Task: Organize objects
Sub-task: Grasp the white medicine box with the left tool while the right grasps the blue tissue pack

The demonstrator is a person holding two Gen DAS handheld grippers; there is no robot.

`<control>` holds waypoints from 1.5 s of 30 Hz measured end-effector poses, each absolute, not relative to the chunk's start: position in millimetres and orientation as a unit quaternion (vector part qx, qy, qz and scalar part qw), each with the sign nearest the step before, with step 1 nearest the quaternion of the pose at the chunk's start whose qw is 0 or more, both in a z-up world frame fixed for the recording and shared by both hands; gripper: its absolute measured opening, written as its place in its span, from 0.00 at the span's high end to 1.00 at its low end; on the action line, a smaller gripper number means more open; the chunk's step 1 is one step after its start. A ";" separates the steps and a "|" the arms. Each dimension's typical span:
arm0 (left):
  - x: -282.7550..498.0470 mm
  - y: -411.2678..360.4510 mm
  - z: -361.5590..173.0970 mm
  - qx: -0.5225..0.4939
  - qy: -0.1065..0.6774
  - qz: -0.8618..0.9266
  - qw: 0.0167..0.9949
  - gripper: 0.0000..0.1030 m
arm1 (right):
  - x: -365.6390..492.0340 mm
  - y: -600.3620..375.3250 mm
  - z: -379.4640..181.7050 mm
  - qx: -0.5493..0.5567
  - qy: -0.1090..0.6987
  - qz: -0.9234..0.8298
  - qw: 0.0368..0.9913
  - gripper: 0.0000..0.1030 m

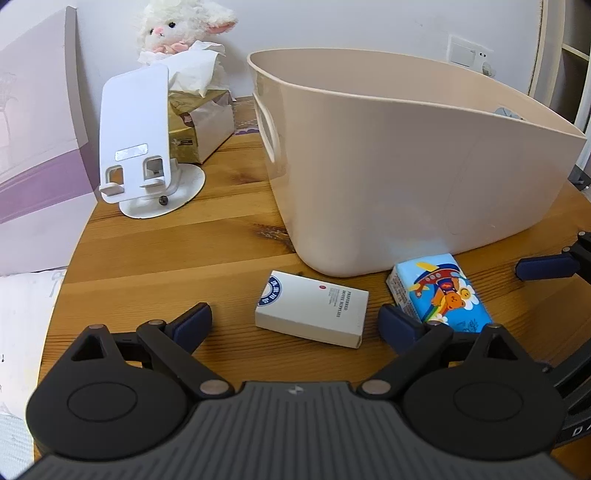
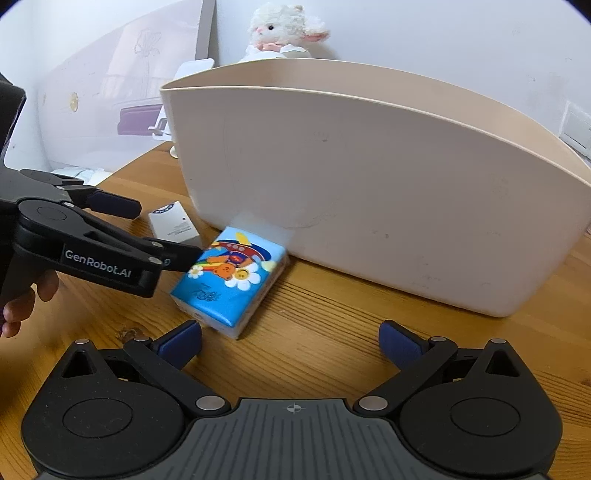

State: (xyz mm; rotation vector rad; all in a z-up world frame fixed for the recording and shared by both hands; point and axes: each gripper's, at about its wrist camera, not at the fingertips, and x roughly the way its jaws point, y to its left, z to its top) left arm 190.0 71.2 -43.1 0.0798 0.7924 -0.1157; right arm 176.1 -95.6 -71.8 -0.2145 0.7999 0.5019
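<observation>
The wooden surface carries all items. A large beige tub stands ahead of both claws, filling most of each view; its contents cannot be made out. Ahead and to the left of the left claw stand a white phone stand, a gold tissue box behind it, and a plush lamb against the wall.

The left claw is released, jaws spread wide, grasping nothing. A white carton lies flat between its fingers, touching neither. A blue tissue pack with a cartoon bear lies just outside its right finger, one end against the tub's base.

The right claw is likewise released and empty. The blue tissue pack lies just ahead of its left finger; contact cannot be determined. The left claw appears to its left, straddling the white carton.
</observation>
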 end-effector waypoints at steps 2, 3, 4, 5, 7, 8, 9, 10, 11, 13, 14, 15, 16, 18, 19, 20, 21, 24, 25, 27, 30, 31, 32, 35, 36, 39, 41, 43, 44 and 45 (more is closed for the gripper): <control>189.4 71.5 -43.4 0.039 0.384 -0.056 0.921 0.06 | 177.8 -91.2 -71.9 -0.103 0.382 0.240 0.887 0.00; 189.5 71.5 -43.5 0.039 0.384 -0.055 0.921 0.06 | 178.9 -88.4 -71.8 -0.103 0.382 0.240 0.887 0.00; 189.0 72.0 -43.4 0.040 0.383 -0.054 0.921 0.06 | 179.9 -84.8 -71.8 -0.104 0.382 0.242 0.886 0.00; 188.8 72.9 -43.3 0.039 0.383 -0.052 0.922 0.06 | 180.7 -81.2 -71.8 -0.105 0.382 0.244 0.885 0.00; 190.1 76.7 -43.4 0.034 0.382 -0.045 0.922 0.06 | 181.8 -74.7 -71.8 -0.105 0.382 0.245 0.885 0.00; 190.7 78.8 -43.4 0.031 0.383 -0.043 0.922 0.06 | 183.8 -71.7 -72.1 -0.106 0.381 0.246 0.885 0.00; 191.5 81.2 -43.7 0.026 0.384 -0.045 0.922 0.06 | 184.0 -69.1 -71.9 -0.105 0.380 0.246 0.885 0.00; 191.3 83.0 -43.9 0.024 0.384 -0.047 0.922 0.06 | 183.7 -66.6 -72.2 -0.104 0.380 0.246 0.886 0.00; 191.7 84.1 -44.0 0.024 0.383 -0.047 0.922 0.06 | 183.8 -63.1 -72.5 -0.103 0.378 0.246 0.886 0.00; 192.1 84.7 -44.3 0.024 0.381 -0.047 0.923 0.06 | 185.0 -55.5 -74.4 -0.100 0.375 0.244 0.889 0.00; 191.9 84.7 -44.6 0.026 0.380 -0.048 0.923 0.06 | 186.3 -49.7 -76.8 -0.099 0.374 0.243 0.890 0.00; 191.2 84.9 -44.9 0.026 0.378 -0.050 0.924 0.06 | 187.4 -46.7 -77.2 -0.097 0.373 0.240 0.891 0.00; 190.7 85.4 -45.5 0.027 0.376 -0.052 0.925 0.06 | 187.7 -45.8 -77.6 -0.097 0.371 0.239 0.892 0.00; 189.3 87.2 -46.1 0.027 0.372 -0.056 0.926 0.07 | 186.6 -47.5 -78.2 -0.096 0.367 0.238 0.894 0.00; 189.1 89.4 -46.0 0.024 0.371 -0.054 0.927 0.08 | 187.4 -47.2 -78.9 -0.095 0.364 0.238 0.895 0.00; 189.2 91.1 -45.6 0.022 0.371 -0.055 0.927 0.09 | 187.1 -47.6 -79.2 -0.094 0.361 0.239 0.897 0.00; 189.0 92.5 -45.0 0.024 0.371 -0.057 0.927 0.11 | 187.0 -48.1 -80.2 -0.092 0.357 0.240 0.898 0.01; 188.0 96.4 -44.1 0.022 0.366 -0.060 0.928 0.19 | 181.8 -48.8 -79.6 -0.093 0.345 0.248 0.900 0.11; 187.3 97.4 -43.4 0.024 0.363 -0.057 0.930 0.25 | 179.3 -49.1 -78.3 -0.093 0.339 0.249 0.902 0.26; 186.3 99.0 -42.6 0.026 0.359 -0.060 0.931 0.30 | 177.0 -49.5 -75.3 -0.096 0.336 0.251 0.903 0.40; 184.6 99.5 -41.2 0.027 0.356 -0.063 0.932 0.39 | 177.8 -50.3 -74.4 -0.094 0.340 0.250 0.902 0.40; 183.7 98.7 -41.0 0.027 0.357 -0.063 0.932 0.39 | 176.9 -51.2 -74.3 -0.094 0.340 0.248 0.902 0.40; 182.7 98.3 -40.7 0.029 0.357 -0.063 0.932 0.40 | 175.7 -52.2 -73.8 -0.093 0.340 0.247 0.903 0.41; 178.6 95.8 -40.2 0.031 0.357 -0.060 0.932 0.40 | 171.9 -57.3 -72.5 -0.092 0.342 0.243 0.903 0.41; 177.1 95.0 -40.3 0.032 0.357 -0.059 0.932 0.40 | 171.7 -58.7 -72.0 -0.092 0.343 0.241 0.903 0.41; 171.2 92.2 -39.5 0.037 0.357 -0.062 0.931 0.40 | 170.0 -68.5 -68.4 -0.086 0.348 0.238 0.902 0.41; 166.3 90.1 -36.5 0.043 0.355 -0.065 0.932 0.40 | 166.9 -76.0 -63.0 -0.085 0.343 0.236 0.905 0.41; 161.0 88.8 -30.8 0.044 0.349 -0.067 0.934 0.40 | 163.5 -84.1 -56.2 -0.085 0.337 0.234 0.908 0.41; 158.3 88.4 -27.5 0.042 0.346 -0.068 0.935 0.40 | 161.5 -88.8 -52.1 -0.084 0.333 0.233 0.910 0.41; 155.7 87.9 -23.8 0.041 0.343 -0.069 0.936 0.40 | 160.5 -92.8 -47.9 -0.082 0.331 0.232 0.911 0.41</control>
